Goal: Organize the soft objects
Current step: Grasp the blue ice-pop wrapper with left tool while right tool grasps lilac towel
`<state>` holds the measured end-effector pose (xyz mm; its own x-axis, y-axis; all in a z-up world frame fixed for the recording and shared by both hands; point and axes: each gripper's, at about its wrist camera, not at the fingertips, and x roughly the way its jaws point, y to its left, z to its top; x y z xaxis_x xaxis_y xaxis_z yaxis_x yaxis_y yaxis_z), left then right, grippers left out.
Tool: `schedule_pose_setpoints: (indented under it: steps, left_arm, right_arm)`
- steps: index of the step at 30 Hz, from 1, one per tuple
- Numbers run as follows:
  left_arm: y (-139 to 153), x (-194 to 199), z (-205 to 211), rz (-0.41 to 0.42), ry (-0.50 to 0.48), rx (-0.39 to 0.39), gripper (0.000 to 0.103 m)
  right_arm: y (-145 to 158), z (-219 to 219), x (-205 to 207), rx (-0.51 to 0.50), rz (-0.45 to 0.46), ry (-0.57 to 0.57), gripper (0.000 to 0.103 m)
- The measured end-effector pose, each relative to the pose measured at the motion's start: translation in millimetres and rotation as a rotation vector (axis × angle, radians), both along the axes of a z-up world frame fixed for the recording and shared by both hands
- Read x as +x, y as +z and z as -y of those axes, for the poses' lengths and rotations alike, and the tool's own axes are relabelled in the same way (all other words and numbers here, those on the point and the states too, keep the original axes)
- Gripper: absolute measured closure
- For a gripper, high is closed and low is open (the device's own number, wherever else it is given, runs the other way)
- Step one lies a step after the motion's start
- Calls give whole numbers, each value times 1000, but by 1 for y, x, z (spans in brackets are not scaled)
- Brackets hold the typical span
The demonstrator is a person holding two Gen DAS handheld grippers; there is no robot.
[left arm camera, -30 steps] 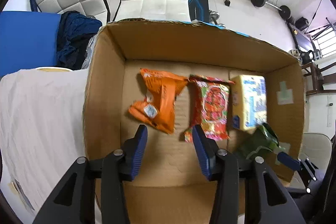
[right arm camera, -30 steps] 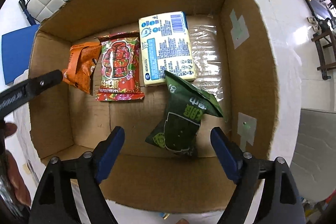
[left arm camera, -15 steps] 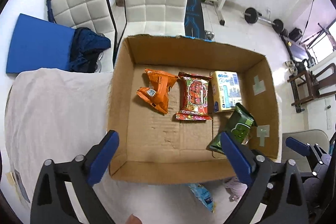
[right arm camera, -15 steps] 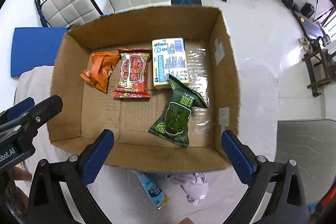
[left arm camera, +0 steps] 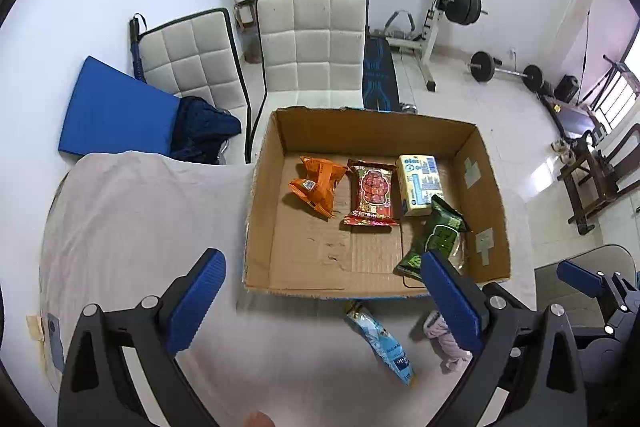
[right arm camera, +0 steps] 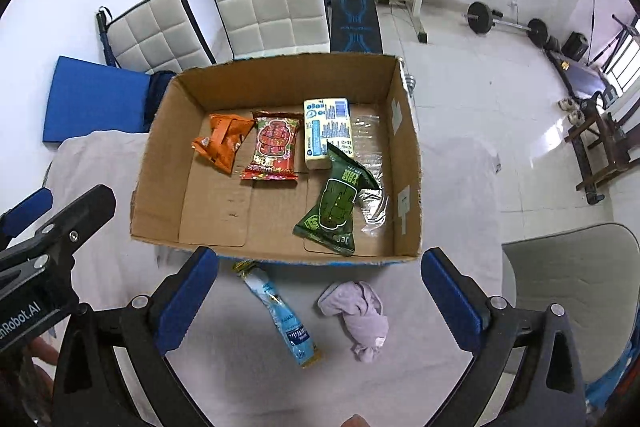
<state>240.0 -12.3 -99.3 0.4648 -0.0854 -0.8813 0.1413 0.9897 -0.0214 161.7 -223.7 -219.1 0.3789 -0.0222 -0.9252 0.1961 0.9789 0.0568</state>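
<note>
Broadly, the cardboard box sits on the cloth-covered table ahead of both tools, and it holds four packets: an orange packet, a red packet, a pale yellow pack and a green packet, the first three side by side in a row and the green one nearer, its top corner overlapping the yellow pack. Two soft things are not yet inside, lying on the cloth just in front of the box's near wall: one blue sachet, its long axis running from the wall back toward the camera and slightly rightward, and one crumpled lilac cloth just beside it. Both lie between the spread fingers of the right gripper, which is wide open and empty and looks the nearer tool. The left gripper is likewise wide open and empty, with the sachet between its fingers and the lilac cloth partly hidden behind its right finger.
</note>
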Motion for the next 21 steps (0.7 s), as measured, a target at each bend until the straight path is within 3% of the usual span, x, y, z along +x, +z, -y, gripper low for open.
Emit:
schedule_pose_setpoints:
  steps: [5,8,11,16,21]
  left_arm:
    - [7,-16,-5,1,25,-30,3]
    - [-3,-25,-8,-43,66,-52,3]
    - [-27,-35,-9,-115,85,-65,3]
    - [-95,-52,6,-273,64,-19,3]
    - [-160,-60,21,-432,63,-18,3]
  right_arm:
    - [12,-4,-18,38,25,10,0]
    - [2,3,-24,96,-11,-6,0]
    - [-27,19,-35,100,-75,-34,0]
    - [-95,49,-51,97,-233,-83,0]
    - [-162,61,-51,110,-331,-44,0]
